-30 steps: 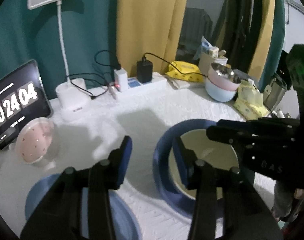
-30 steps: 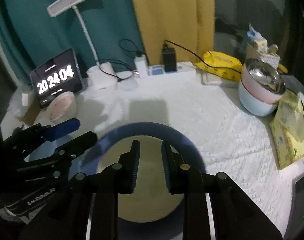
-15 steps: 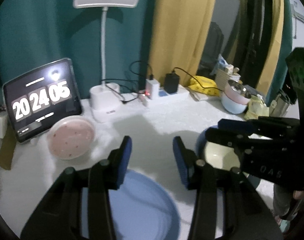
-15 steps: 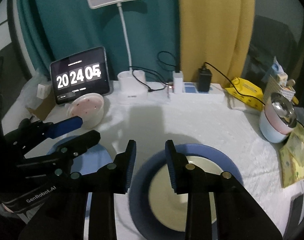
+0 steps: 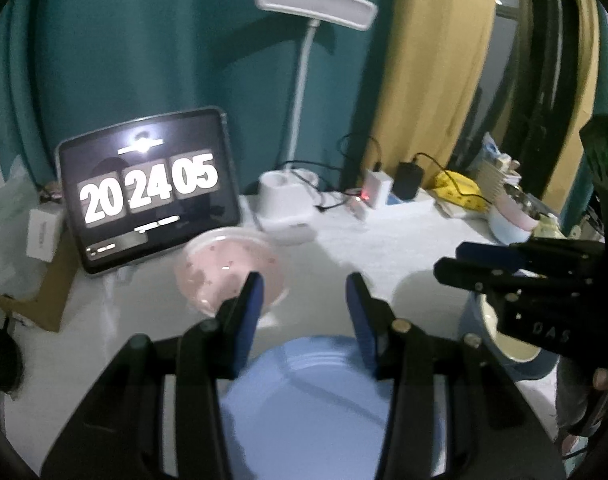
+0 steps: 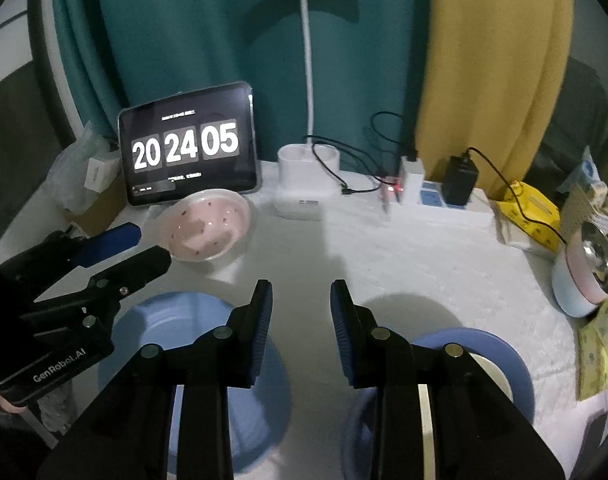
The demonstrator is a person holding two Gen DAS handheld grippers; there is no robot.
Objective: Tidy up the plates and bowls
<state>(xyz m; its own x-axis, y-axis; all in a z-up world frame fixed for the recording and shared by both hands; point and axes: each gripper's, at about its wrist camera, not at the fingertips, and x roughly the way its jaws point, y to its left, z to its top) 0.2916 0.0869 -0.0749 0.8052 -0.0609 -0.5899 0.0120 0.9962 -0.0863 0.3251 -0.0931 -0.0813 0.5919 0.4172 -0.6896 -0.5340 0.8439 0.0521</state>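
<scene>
A: What is differing from the view one second earlier?

B: Both grippers are now sitting further left over the counter (image 6: 404,248). The left gripper (image 5: 302,292) is hovering above the light-blue plate (image 5: 324,408) instead of the cream-centred blue plate (image 6: 500,364). The right gripper (image 6: 301,300), earlier over that cream centre, is now hanging between the two plates. Its fingers are standing wider apart than before and gripping nothing; the left fingers are standing open and empty too.

A: What is lying around them?

B: The pink speckled bowl (image 6: 208,226) is resting at far left, just in front of the clock tablet (image 6: 188,148). A lamp base (image 6: 306,182) and a power strip (image 6: 420,196) are lining the far edge. Stacked bowls (image 6: 580,280) are sitting at far right, near yellow packets (image 6: 528,208).

A: Where is there open room?

B: The counter's middle, beyond both plates, is lying bare.
</scene>
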